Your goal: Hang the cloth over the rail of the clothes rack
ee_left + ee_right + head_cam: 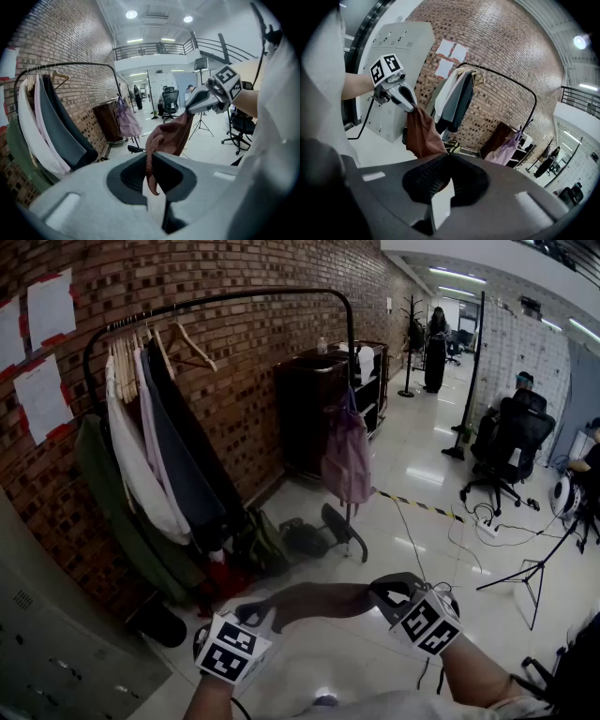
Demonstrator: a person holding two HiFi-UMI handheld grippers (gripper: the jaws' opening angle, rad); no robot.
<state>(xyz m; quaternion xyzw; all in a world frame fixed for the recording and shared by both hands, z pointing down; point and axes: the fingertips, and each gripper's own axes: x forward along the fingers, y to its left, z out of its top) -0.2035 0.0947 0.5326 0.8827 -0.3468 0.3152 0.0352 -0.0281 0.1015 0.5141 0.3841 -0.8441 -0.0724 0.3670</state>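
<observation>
Nearest the head camera, the left gripper [251, 615] and right gripper [386, 592] are side by side and angled downward, with the cloth [319, 600] slung between them. The left gripper's jaws are closed on one end of the cloth; its own view shows a rolled edge [150, 161] pinched between them and the tip hanging below. The right gripper's jaws are likewise clamped on the other end. This is plainest from the left gripper view, where the cloth runs up into the right gripper [202, 99]. Holding it by two ends keeps the reddish-brown cloth spread rather than bunched, which appears intended so it can be draped across a bar. The cloth is well short of the rack [352, 427], in front of it and lower than its rail [246, 298]. On the rack, garments [155, 456] crowd the left end of the rail, and a purple garment [347, 460] hangs by the right post. The stretch of rail between them is bare and looks the likely place for the cloth. In the inspector's judgement the hanging is not yet begun: the cloth must first be raised above the rail and carried to the rack.
</observation>
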